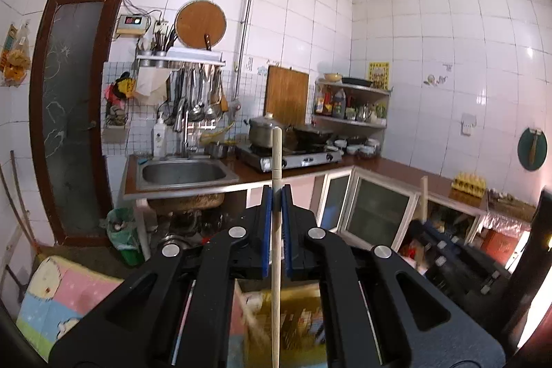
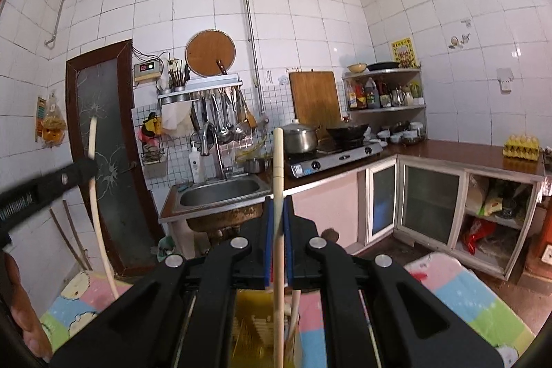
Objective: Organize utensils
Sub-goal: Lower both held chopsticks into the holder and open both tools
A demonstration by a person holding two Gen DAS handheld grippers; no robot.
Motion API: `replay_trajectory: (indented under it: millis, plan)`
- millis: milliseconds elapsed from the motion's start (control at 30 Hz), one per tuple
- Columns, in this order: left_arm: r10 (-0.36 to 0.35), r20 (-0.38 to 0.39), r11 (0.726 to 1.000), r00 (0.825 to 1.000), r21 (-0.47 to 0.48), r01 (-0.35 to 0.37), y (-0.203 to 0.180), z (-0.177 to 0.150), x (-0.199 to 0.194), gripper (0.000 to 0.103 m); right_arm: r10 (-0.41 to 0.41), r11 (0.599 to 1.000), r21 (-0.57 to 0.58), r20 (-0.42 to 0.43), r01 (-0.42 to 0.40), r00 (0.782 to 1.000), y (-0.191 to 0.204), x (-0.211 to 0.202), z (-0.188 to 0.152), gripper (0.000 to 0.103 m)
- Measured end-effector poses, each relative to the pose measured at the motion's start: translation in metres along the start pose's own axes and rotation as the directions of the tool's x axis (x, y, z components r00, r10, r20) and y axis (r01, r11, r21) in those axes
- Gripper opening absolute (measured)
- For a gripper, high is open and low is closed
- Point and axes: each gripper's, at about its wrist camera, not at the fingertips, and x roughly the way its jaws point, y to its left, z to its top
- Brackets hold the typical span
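I hold left tongs (image 1: 276, 195) closed on pale wooden chopstick (image 1: 276, 157); right tongs (image 2: 278, 206) closed on second pale chopstick (image 2: 278, 157). Keep both upright, grip firm, lower slowly.

White tiled walls (image 2: 310, 6) enclose an L-shaped brown bench (image 2: 448, 154) carrying a steel sink (image 2: 220, 192) and gas stove (image 2: 338, 157); a dark-framed door (image 2: 107, 140) stands left, glass-fronted cabinets (image 2: 427, 206) below.

Left claw (image 1: 276, 195) around upright chopstick (image 1: 276, 161)
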Motion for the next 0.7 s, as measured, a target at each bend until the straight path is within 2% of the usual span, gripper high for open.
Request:
replay_trajectory:
  millis: [100,200,500,700]
  plan:
    - [0.002,0.01,1.0,1.0,0.02,-0.002,-0.01,0.009,0.027,0.004,0.009,1.0,-0.005,0.016,-0.009,1.0,0.005,0.025,0.001,0.006]
    - [0.015,0.016,0.999,1.0,0.04,-0.015,-0.015,-0.001,0.043,0.004,0.01,1.0,-0.006,0.031,-0.01,0.999,0.006,0.044,-0.009,0.006]
    - [-0.001,0.007,0.998,1.0,0.068,0.001,-0.003,-0.063,0.085,0.004,0.01,1.0,0.016,0.078,-0.012,0.997,-0.003,0.073,-0.045,0.006]
    - [-0.014,-0.009,0.998,1.0,0.063,0.014,0.0,-0.096,0.091,0.004,0.007,1.0,0.025,0.084,-0.009,0.996,-0.007,0.081,-0.065,0.006]
